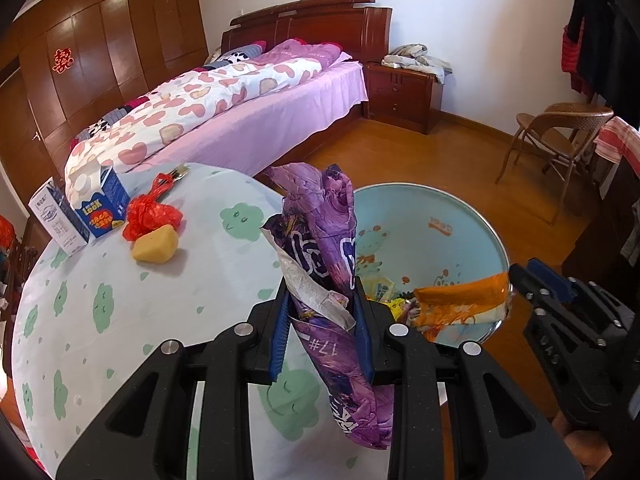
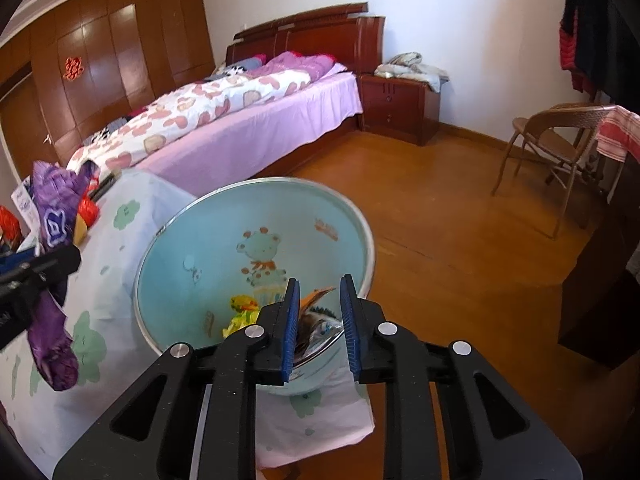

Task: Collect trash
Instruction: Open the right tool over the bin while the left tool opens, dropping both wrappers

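Observation:
My left gripper (image 1: pixel 322 292) is shut on a crumpled purple wrapper (image 1: pixel 320 216) that stands up between its blue pads, just left of a light blue cartoon basin (image 1: pixel 440 216). In the right wrist view, the right gripper (image 2: pixel 320 284) hangs over the basin (image 2: pixel 208 248) with a gap between its pads. An orange wrapper (image 2: pixel 316 300) sits in that gap, leaning on the left pad and clear of the right one. The same orange wrapper (image 1: pixel 460 296) reaches the right gripper (image 1: pixel 516 280). Yellow wrappers (image 2: pixel 242 312) lie in the basin. The purple wrapper (image 2: pixel 56 208) shows at far left.
On the cloud-print tablecloth (image 1: pixel 160 300) lie a blue carton (image 1: pixel 102 208), a white box (image 1: pixel 56 220), a red plastic bag (image 1: pixel 150 212) and a yellow lump (image 1: pixel 156 244). Beyond stand a bed (image 1: pixel 248 120), a nightstand (image 1: pixel 400 92), a chair (image 1: pixel 560 136) and a dark cabinet (image 2: pixel 600 280).

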